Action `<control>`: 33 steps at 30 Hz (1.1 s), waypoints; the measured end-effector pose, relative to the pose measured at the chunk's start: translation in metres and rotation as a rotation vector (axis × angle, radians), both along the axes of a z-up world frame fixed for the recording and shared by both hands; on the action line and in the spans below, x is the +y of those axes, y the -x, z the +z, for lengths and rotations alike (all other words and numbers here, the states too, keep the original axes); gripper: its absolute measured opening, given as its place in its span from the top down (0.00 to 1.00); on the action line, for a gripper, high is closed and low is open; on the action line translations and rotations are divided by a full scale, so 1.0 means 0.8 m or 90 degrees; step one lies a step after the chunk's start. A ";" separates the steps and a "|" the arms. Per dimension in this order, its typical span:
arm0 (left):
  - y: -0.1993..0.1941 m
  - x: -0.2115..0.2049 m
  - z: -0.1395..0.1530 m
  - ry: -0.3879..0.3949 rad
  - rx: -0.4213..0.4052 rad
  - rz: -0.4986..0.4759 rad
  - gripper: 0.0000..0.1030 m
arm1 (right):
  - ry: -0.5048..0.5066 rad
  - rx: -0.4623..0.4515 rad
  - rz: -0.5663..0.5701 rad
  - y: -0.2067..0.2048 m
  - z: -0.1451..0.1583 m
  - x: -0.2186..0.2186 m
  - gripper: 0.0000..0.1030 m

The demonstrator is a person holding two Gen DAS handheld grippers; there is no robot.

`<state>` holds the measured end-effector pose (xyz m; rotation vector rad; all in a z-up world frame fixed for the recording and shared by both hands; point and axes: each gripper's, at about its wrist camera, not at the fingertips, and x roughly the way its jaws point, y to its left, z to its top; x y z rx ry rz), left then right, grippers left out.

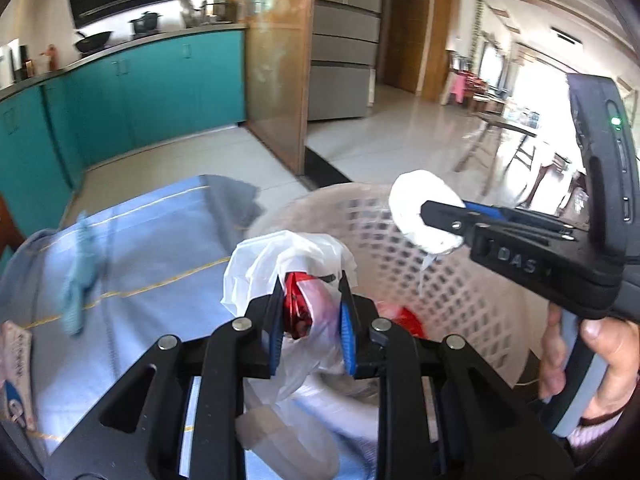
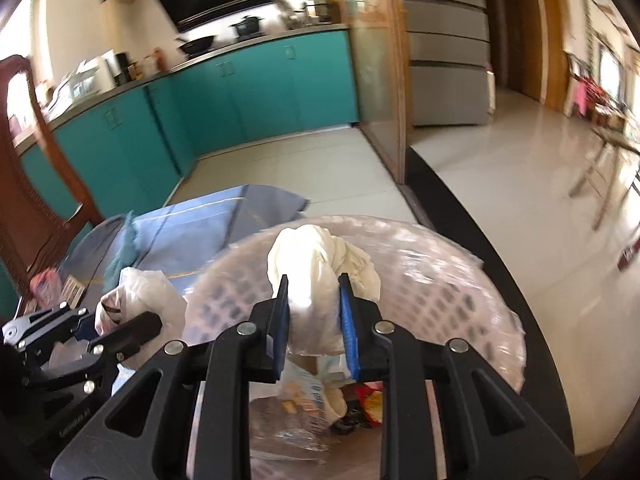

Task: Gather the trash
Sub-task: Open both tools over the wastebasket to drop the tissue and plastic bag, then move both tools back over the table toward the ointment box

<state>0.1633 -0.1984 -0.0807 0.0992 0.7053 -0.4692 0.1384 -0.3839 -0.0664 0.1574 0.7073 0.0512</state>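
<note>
Left wrist view: left gripper [image 1: 310,316] has its jaws pinching a crumpled white plastic bag [image 1: 280,264] with a red wrapper [image 1: 295,308] caught in it, held just at the near rim of the perforated plastic basket [image 1: 460,292], partly over the blue cloth [image 1: 152,240] that covers the desk. Right gripper [image 1: 430,210] comes in from the right, jaws pinching a wad of white tissue [image 1: 416,204] over the basket's opening. Right wrist view confirms: right gripper [image 2: 314,314] holds the tissue wad [image 2: 320,260] between both pads, above the basket [image 2: 440,300], where wrappers already lie at the bottom [image 2: 320,400]. Risk, as I judge it: the bag hangs near the rim rather than clearly inside it, so a release here could leave it draped on the rim or drop it onto the cloth; its loose film may also cling to a pad. The two grippers are close, so a collision over the basket is possible. The tissue could snag on a pad on release. Orientation: the bag's long axis runs roughly vertical, with the bunched top up and the tail hanging down below the jaws; the tissue wad stands upright too, its bulk above the pads.
</note>
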 end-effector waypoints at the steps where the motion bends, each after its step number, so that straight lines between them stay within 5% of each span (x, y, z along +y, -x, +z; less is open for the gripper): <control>1: 0.000 -0.009 -0.001 0.002 0.001 -0.010 0.77 | -0.002 0.001 -0.009 0.001 -0.001 -0.005 0.77; 6: 0.001 -0.046 -0.011 0.000 0.020 -0.062 0.74 | 0.002 0.003 -0.067 0.002 -0.004 -0.028 0.77; 17: 0.000 -0.052 -0.020 -0.010 0.022 -0.066 0.72 | -0.007 0.000 -0.089 -0.001 -0.005 -0.034 0.77; 21: 0.003 -0.053 -0.019 -0.020 0.019 -0.066 0.41 | -0.004 0.038 -0.100 -0.009 -0.016 -0.034 0.69; 23: 0.006 -0.048 -0.018 -0.029 0.005 -0.058 0.41 | -0.023 0.045 -0.107 -0.011 -0.019 -0.038 0.65; 27: 0.008 -0.016 -0.012 -0.026 -0.002 -0.012 0.40 | -0.046 0.037 -0.126 -0.008 -0.016 -0.043 0.45; 30: 0.015 0.032 -0.006 -0.040 -0.029 0.057 0.39 | -0.044 0.037 -0.117 -0.010 -0.017 -0.036 0.44; 33: 0.018 0.100 -0.007 -0.117 -0.071 0.177 0.39 | -0.039 0.035 -0.095 -0.013 -0.016 -0.023 0.44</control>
